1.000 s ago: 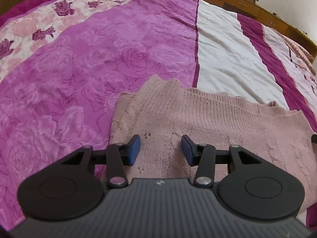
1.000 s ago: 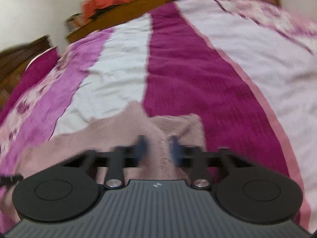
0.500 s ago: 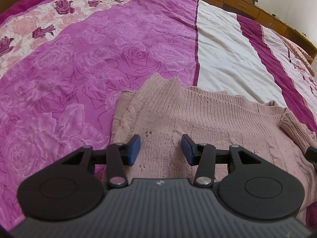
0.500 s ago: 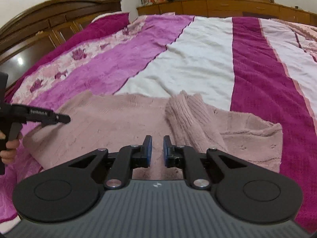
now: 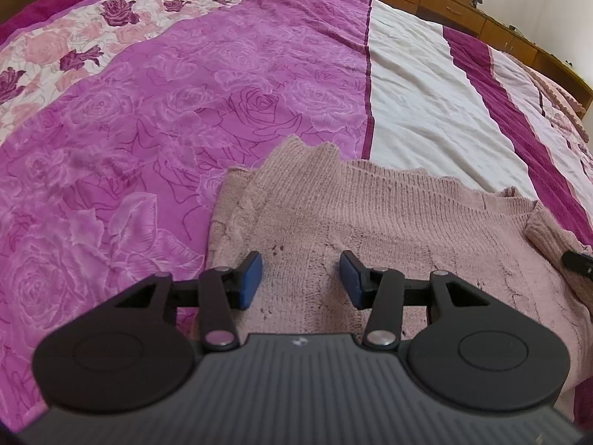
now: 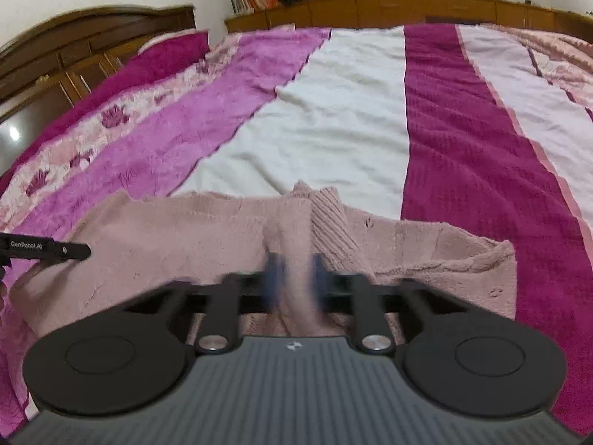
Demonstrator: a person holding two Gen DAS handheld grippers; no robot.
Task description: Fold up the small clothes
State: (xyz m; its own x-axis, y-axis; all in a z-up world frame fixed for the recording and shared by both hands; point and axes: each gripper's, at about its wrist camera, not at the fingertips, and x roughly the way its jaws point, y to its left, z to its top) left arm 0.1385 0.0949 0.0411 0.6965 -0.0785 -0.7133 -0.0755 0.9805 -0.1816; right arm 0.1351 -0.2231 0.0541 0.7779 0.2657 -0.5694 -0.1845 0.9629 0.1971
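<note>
A pale pink knitted sweater (image 5: 370,230) lies spread on the bed, also seen in the right wrist view (image 6: 178,230). Its ribbed sleeve (image 6: 330,218) is folded in over the body. My left gripper (image 5: 301,278) is open and empty, hovering low over the sweater's left part. My right gripper (image 6: 295,276) is blurred by motion, its jaws a little apart over the folded sleeve, with nothing held between them. The tip of the left gripper (image 6: 55,250) shows at the left edge of the right wrist view. The right gripper's tip (image 5: 578,261) shows at the right edge of the left wrist view.
The bed is covered by a striped quilt: rose-print purple (image 5: 166,111), white (image 5: 418,104) and dark magenta (image 6: 463,155). A wooden headboard (image 6: 74,63) stands at the left, and low wooden cabinets (image 6: 407,7) run along the far wall.
My right gripper's jaws have opened wider over the sleeve and it moved slightly. The left gripper stays open, nearly still, over the sweater.
</note>
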